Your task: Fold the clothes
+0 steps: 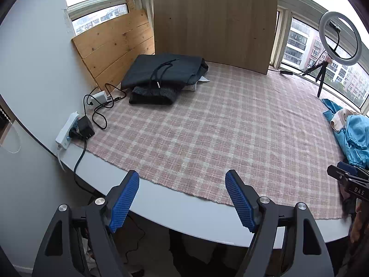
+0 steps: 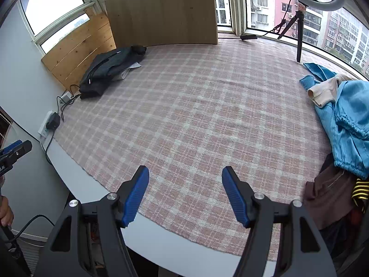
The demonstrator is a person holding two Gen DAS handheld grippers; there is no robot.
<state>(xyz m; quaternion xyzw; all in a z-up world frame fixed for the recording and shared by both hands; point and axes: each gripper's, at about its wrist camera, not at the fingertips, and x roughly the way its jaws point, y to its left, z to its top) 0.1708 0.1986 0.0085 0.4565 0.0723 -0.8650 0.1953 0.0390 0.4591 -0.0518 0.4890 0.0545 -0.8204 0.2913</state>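
Plainly, the left gripper point(image 1: 182, 198) is seen at the bottom of its own view with its blue-padded fingers point(image 1: 123, 202) spread wide apart; nothing is held between them and nothing is touched, only the white desk point(image 1: 175, 210) edge and the pink checked cloth point(image 1: 207, 124) being framed in the gap. The right gripper point(image 2: 185, 195) is likewise shown with its fingers point(image 2: 136, 196) apart and empty, poised over the near edge of the cloth. The clothes to be folded are found in two places: a folded dark stack point(image 1: 161, 78) in the upper left of the left view, a drawstring lying across its top, and an unfolded heap at the right edge, where a blue garment point(image 2: 346, 117), a cream piece point(image 2: 322, 92) and a brown garment point(image 2: 327, 189) are piled. The heap is cut off by the frame border, and a yellow-and-black striped item point(image 2: 359, 189) is only partly visible. What lies beneath the dark stack is hard to make out beyond a pale edge. Both grippers are angled downward toward the desk from its near side; part of a hand point(image 2: 5, 212) is glimpsed at the lower left of the right view. A ring light point(image 1: 339, 39) on a tripod is seen at the upper right, and a power strip point(image 1: 66, 131) with cables at the left.
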